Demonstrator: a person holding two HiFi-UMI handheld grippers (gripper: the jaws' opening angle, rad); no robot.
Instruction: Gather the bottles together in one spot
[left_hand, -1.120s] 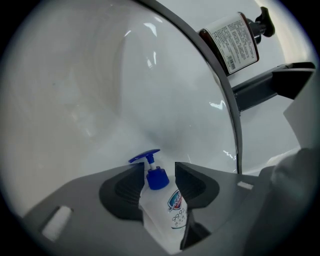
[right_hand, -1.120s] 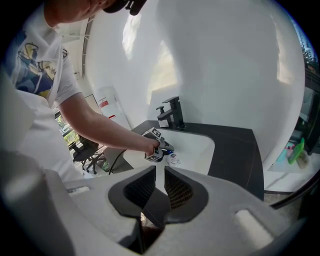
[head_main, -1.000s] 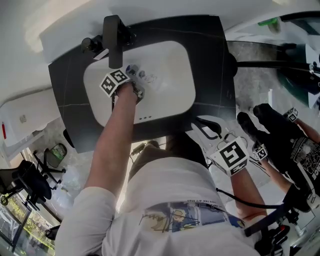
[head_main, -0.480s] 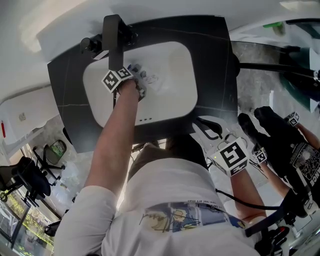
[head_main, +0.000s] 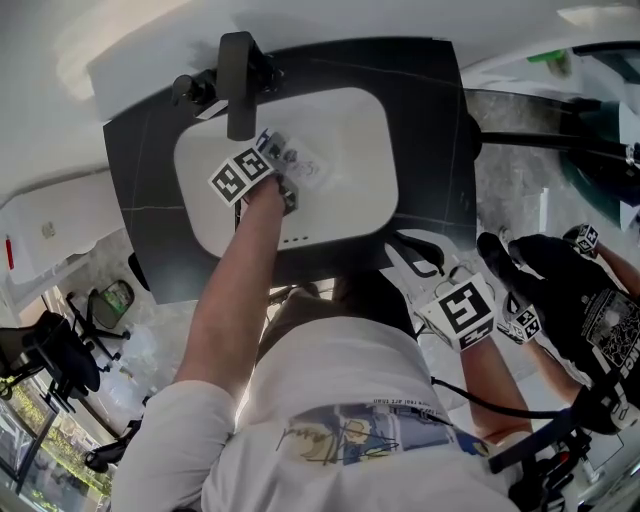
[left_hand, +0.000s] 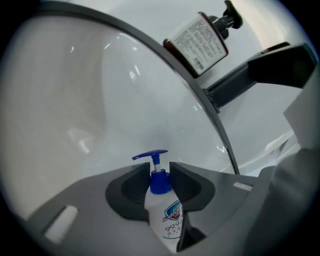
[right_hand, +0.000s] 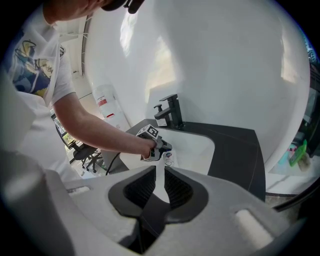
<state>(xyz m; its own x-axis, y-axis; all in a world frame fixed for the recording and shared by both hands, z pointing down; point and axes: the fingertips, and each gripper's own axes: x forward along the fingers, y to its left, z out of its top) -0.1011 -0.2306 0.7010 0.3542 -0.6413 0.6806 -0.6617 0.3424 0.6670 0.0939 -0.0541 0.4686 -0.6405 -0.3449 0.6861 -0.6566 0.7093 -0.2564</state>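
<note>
The left gripper view gives the closest look at the grip. The left gripper (left_hand: 160, 169) has its jaws clamped on the blue collar of a white pump bottle (left_hand: 167, 220), whose blue pump head sticks out past the jaw tips. These jaws have just been closing with the bottle between them. The bottle's label shows "99.9" beneath a blue and red emblem, but the brand script on it is too curved and small to read with confidence.

The same view shows a second bottle (left_hand: 197, 42) with a dark pump standing on the dark surface (head_main: 430, 120) close to the black faucet (head_main: 238, 80). Its white label carries dense fine print and a barcode, none of it legible.

The head view adds the layout. The held bottle is over the white basin (head_main: 350, 130), just in front of the faucet, while the second bottle appears only as a small dark shape beside the faucet's base.

The right gripper (right_hand: 158, 175) is well away from the basin, low at the person's right side. Its own view shows the jaws slightly apart with nothing between them. That view also takes in the whole sink from a distance, with the person's arm reaching over it.
</note>
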